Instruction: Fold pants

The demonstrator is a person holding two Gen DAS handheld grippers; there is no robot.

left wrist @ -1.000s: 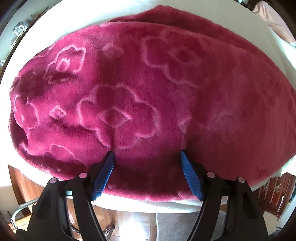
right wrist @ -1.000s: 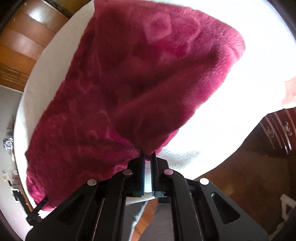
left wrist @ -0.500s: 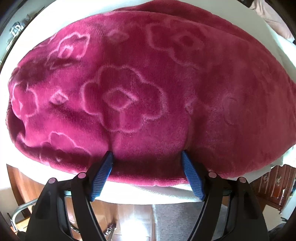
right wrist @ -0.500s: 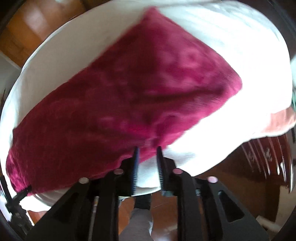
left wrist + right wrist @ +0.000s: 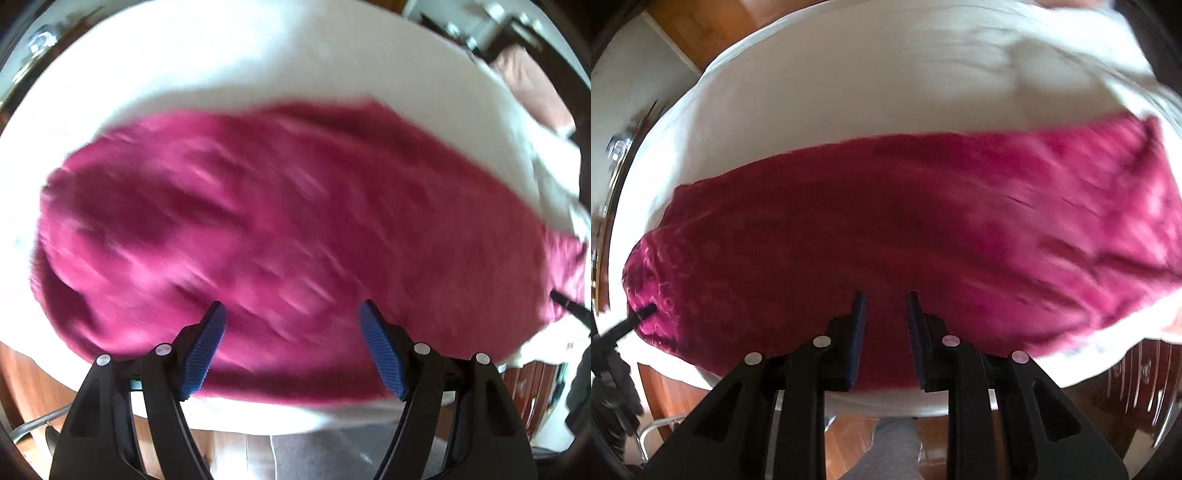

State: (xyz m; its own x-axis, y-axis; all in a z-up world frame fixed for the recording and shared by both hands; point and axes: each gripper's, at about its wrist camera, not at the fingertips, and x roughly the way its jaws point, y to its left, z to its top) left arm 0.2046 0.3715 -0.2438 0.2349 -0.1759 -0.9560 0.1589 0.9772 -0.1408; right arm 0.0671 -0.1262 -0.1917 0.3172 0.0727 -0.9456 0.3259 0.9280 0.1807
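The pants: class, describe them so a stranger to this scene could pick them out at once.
Start at the white-covered table that fills both wrist views. Lying across its near half is a long, flattened band of plush fabric, the pants. They are the only deep magenta thing on the pale cloth, with a fuzzy pile and faint lighter markings that are blurred here.

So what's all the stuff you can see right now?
pants: one pair, dark pink and fuzzy, lying folded on the white cloth.
white cloth: one, covering the round table top under the pants.
wooden floor: brown, around and below the table.
wooden cabinet: one, dark brown, at the lower right; blurry.
pink cloth: one, pale, at the far edge; too blurred to say more.
left claw: one, black with blue pads, open above the pants, holding nothing.
right claw: one, black with dark pads, slightly open, nothing pinched.
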